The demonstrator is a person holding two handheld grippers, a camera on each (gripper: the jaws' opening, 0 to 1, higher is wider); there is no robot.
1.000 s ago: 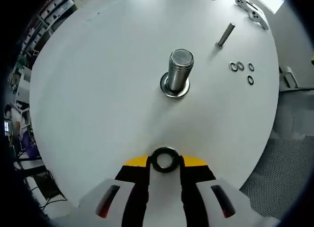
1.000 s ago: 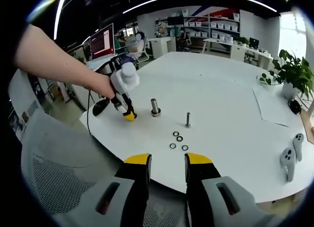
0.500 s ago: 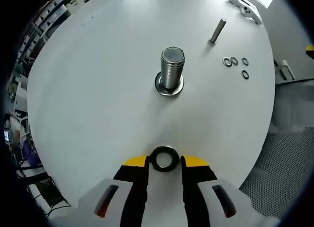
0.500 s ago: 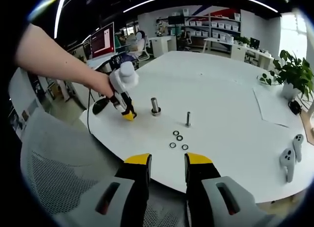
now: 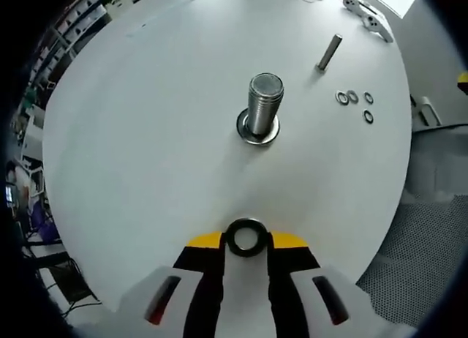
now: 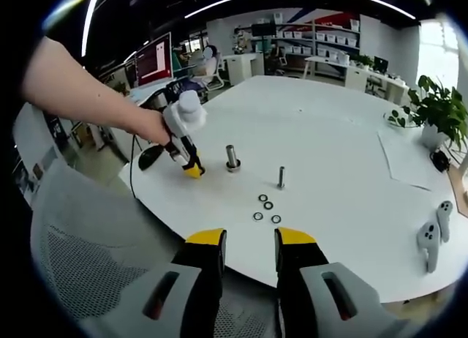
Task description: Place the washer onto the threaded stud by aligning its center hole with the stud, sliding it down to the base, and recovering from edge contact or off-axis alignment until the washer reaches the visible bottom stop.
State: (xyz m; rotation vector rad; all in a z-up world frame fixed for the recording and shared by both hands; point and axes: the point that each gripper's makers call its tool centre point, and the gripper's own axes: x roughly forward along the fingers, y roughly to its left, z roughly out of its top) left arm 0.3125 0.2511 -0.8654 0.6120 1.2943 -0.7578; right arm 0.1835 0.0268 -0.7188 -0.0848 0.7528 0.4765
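In the left gripper view, my left gripper [image 5: 246, 239] is shut on a dark ring washer [image 5: 246, 236], held flat between its yellow-tipped jaws above the white table [image 5: 146, 133]. Ahead stands the thick threaded stud [image 5: 264, 104], upright, with a washer [image 5: 258, 129] around its base. In the right gripper view, the left gripper [image 6: 191, 170] hovers just left of the stud [image 6: 232, 157], held by a person's hand [image 6: 150, 126]. My right gripper [image 6: 249, 244] hangs off the table's near edge with a narrow empty gap between its jaws.
A thinner bolt [image 5: 328, 52] [image 6: 281, 177] and several small loose washers [image 5: 355, 102] [image 6: 265, 208] lie beyond the stud. A mesh chair [image 6: 95, 265] sits below the table edge. Two white controllers [image 6: 431, 235], papers and a plant [image 6: 431, 111] are at the right.
The left gripper view has shifted slightly; the stud sits a little lower and to the right than half a second ago. The washer stays gripped. The right gripper has not moved.
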